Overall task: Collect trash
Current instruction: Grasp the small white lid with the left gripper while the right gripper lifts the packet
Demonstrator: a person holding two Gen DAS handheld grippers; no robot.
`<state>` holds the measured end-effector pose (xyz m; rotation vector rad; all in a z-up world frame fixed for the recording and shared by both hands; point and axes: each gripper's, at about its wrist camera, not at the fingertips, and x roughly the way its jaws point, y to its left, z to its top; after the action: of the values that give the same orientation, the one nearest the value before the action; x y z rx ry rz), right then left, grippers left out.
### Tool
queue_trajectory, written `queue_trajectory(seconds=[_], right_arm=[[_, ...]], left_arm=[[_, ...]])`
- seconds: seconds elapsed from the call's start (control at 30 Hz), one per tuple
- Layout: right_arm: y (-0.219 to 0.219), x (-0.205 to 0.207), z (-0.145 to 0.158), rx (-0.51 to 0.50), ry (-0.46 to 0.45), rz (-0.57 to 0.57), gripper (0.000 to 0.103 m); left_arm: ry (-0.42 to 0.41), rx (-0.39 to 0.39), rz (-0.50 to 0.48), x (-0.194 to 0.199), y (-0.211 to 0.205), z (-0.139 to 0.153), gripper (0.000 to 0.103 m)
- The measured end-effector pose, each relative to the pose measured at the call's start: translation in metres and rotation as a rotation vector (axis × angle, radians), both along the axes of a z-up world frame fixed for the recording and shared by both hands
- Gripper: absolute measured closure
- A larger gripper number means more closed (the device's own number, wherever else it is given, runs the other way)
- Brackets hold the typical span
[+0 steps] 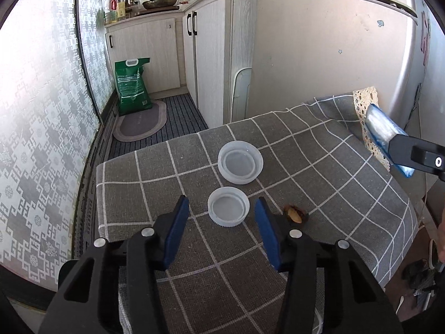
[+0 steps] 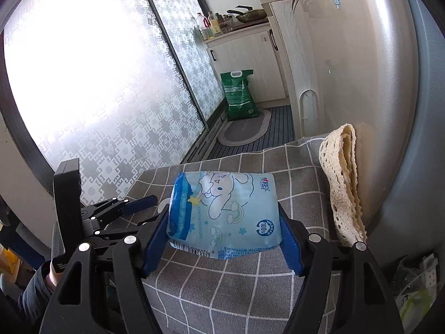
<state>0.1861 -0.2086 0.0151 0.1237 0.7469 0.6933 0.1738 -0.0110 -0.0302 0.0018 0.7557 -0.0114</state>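
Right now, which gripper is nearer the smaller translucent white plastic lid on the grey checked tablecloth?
Left. The open left gripper has the smaller translucent white plastic lid between its fingertips; the right gripper is off to the right, raised, gripping a blue plastic tissue pack.

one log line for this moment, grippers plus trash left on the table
left gripper: open, around small white plastic lid | right gripper: shut on blue tissue packet | left: large white lid, brown scrap
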Motion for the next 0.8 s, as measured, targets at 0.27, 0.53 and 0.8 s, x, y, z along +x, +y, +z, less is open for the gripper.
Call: queue_trajectory(seconds=[0.27, 0.53, 0.8], right_arm=[[-0.005, -0.005, -0.004, 0.001, 0.004, 0.011, 0.032], [0.006, -0.007, -0.002, -0.02, -0.004, 0.027, 0.032], [0.023, -0.009, 0.001, -0.039, -0.007, 0.044, 0.032]], left_arm=[[0.012, 0.009, -0.005, 0.005, -0.004, -0.003, 0.071], [-0.006, -0.002, -0.016, -0.002, -0.007, 0.001, 0.071], [-0.073, -0.043, 0.004, -0.02, 0.009, 0.016, 0.071]])
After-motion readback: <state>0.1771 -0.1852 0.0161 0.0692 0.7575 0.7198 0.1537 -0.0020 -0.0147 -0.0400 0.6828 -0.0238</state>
